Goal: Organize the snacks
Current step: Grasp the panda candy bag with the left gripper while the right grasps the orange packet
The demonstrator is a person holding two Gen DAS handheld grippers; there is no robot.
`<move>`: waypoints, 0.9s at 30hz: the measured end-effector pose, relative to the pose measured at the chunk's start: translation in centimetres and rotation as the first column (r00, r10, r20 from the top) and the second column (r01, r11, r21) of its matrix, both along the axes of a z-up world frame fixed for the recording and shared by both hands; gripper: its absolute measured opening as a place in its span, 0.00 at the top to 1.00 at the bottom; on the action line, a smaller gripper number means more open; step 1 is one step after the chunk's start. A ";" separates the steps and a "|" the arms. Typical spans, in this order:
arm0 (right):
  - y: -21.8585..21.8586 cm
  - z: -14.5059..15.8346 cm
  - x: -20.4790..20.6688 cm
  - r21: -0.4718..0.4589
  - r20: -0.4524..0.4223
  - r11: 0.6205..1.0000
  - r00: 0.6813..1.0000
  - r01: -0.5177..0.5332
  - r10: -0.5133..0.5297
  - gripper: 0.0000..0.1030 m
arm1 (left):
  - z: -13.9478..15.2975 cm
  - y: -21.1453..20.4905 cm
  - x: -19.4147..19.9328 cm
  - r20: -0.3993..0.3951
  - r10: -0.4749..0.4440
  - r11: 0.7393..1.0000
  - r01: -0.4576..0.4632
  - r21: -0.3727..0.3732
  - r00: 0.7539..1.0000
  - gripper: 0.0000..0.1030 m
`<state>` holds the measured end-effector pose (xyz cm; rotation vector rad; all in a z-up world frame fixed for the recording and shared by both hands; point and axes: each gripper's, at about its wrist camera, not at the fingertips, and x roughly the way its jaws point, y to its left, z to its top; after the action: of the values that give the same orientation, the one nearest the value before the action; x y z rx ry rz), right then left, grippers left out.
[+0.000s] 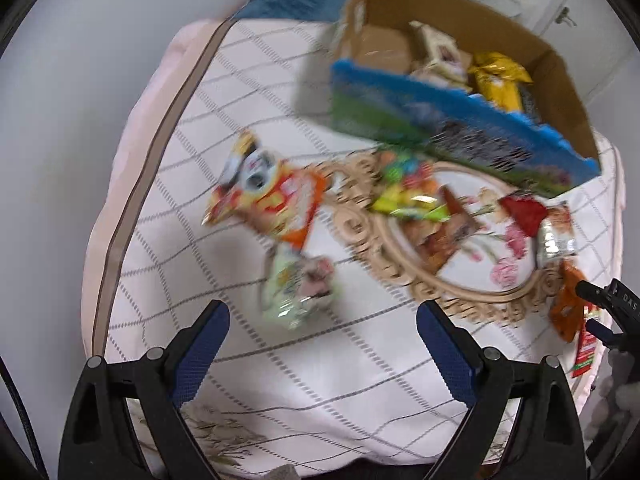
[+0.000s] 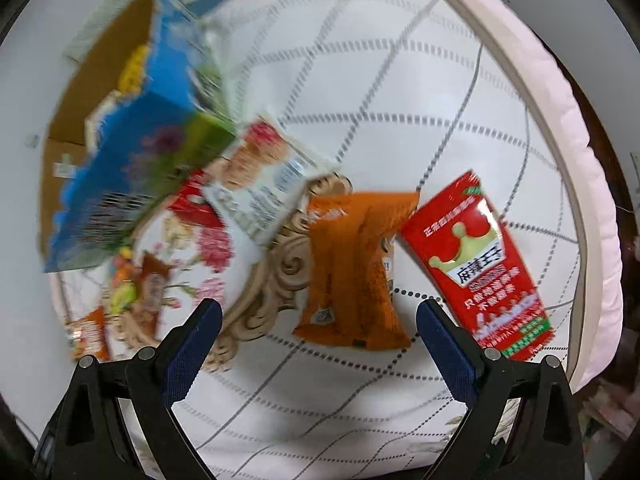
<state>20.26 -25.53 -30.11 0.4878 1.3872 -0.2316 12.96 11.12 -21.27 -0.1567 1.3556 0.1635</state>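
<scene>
Nearest my left camera, the left hand-held gripper [image 1: 323, 322] stands wide, its blue-padded fingers [image 1: 202, 354] empty above the checked cloth [image 1: 320, 392] that covers the surface. Just ahead of the fingers, in the lower middle of the frame, lies a pale green snack packet [image 1: 296, 288], and beyond it, left of centre, an orange and white snack bag [image 1: 268, 200]. Both are blurred, so I cannot read them.

Right of centre sits an ornate oval tray [image 1: 472, 300] with a scrolled beige rim and painted pink flowers. On it I see a yellow-green packet [image 1: 408, 198] and a brown packet [image 1: 444, 232], with more small packets at its right end. Over the tray's far side stands a cardboard box [image 1: 560, 80], upper right of the frame, with a blue and green printed front; a yellow packet [image 1: 500, 76] and a pale carton [image 1: 436, 50] lie inside. At the right edge of this view I catch the tip of the right hand-held gripper [image 1: 596, 308], by an orange packet [image 1: 566, 304].

From my right camera, the right hand-held gripper [image 2: 319, 322] is also spread wide and holds nothing. Between and just beyond its fingers lies the orange packet [image 2: 352, 268], its upper left corner over the tray's rim [image 2: 280, 272]. A red packet [image 2: 476, 268] with a gold crown lies beside it, touching or nearly touching its right edge, on the cloth. The box [image 2: 132, 160] fills the upper left, blurred.
</scene>
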 end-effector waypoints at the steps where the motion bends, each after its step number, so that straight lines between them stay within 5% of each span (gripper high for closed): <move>1: 0.2 -0.4 0.3 -0.002 -0.005 1.000 1.000 0.003 -0.003 0.03 | -0.1 0.5 -0.2 -0.005 0.009 1.000 -0.009 0.005 1.000 0.07; 6: 2.1 -3.2 1.6 -0.077 -0.074 0.996 0.997 -0.045 0.039 0.30 | -0.7 3.7 -0.7 -0.028 0.070 0.997 -0.069 0.018 0.997 0.07; 11: 3.8 -3.1 1.5 -0.114 -0.040 0.988 0.994 -0.102 0.098 0.44 | -0.9 5.2 0.0 -0.041 0.079 0.997 -0.078 0.011 0.996 0.07; 20: 8.8 -2.1 0.1 0.000 -0.020 0.978 0.977 -0.210 0.210 0.49 | -2.4 7.9 5.6 -0.101 0.140 0.981 -0.152 -0.124 0.985 0.07; 27: 11.1 -2.8 0.3 0.004 -0.040 0.975 0.974 -0.221 0.221 0.48 | -5.8 8.0 10.5 -0.163 0.109 0.986 -0.128 -0.111 0.981 0.07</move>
<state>20.59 -14.39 -32.87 0.3260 1.4681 -0.0607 23.50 19.09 -27.03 -0.3328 1.5144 0.1969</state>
